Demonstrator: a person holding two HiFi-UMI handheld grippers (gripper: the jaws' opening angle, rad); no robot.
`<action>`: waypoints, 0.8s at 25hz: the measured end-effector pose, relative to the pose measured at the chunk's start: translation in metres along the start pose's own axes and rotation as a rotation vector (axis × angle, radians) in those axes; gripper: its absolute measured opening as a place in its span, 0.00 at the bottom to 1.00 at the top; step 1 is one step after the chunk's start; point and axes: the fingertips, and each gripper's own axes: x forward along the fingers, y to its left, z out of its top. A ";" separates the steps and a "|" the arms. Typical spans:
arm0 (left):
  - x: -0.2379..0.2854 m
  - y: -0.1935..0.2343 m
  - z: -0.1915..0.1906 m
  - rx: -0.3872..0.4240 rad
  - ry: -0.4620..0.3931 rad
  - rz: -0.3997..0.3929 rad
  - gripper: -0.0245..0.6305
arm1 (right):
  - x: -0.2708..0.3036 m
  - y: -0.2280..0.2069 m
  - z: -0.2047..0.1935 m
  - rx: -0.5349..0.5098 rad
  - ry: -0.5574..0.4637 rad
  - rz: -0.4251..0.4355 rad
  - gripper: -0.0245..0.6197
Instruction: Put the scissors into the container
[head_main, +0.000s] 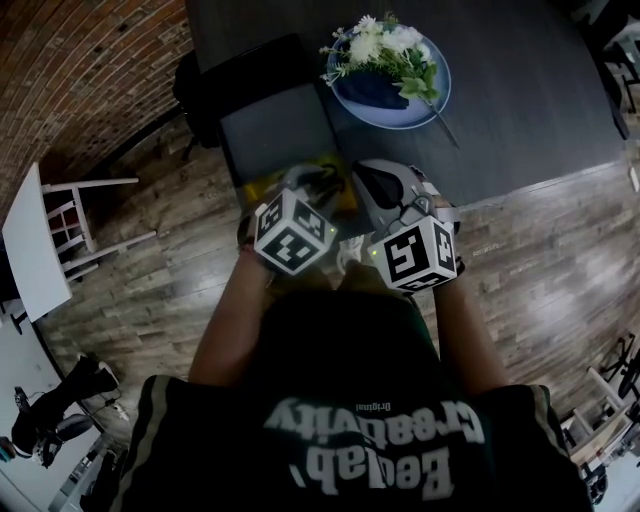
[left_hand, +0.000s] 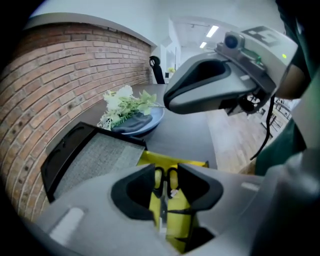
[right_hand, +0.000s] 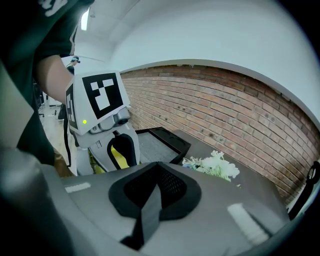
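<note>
In the left gripper view, black-handled scissors lie inside a yellow container, handles away from me. My left gripper hangs just above them, open. The scissors show through the narrow gap between its jaws, and the pads do not press on them. In the head view the container is mostly hidden under both grippers. The left gripper is over it and the right gripper is beside it. In the right gripper view my right gripper is shut with nothing between its fingers, and points over the table.
A black tray with a grey mat lies just beyond the container. Further back on the dark table is a blue plate of white flowers. A brick wall runs along the left, and a white chair stands on the wooden floor.
</note>
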 end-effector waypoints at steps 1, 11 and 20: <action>-0.002 0.000 0.002 0.000 -0.004 0.005 0.25 | -0.001 0.000 0.001 0.000 -0.002 0.001 0.05; -0.031 0.004 0.023 -0.001 -0.060 0.071 0.25 | -0.013 -0.003 0.023 -0.017 -0.054 0.015 0.05; -0.061 0.015 0.044 -0.019 -0.130 0.147 0.26 | -0.023 -0.009 0.040 -0.055 -0.099 0.020 0.05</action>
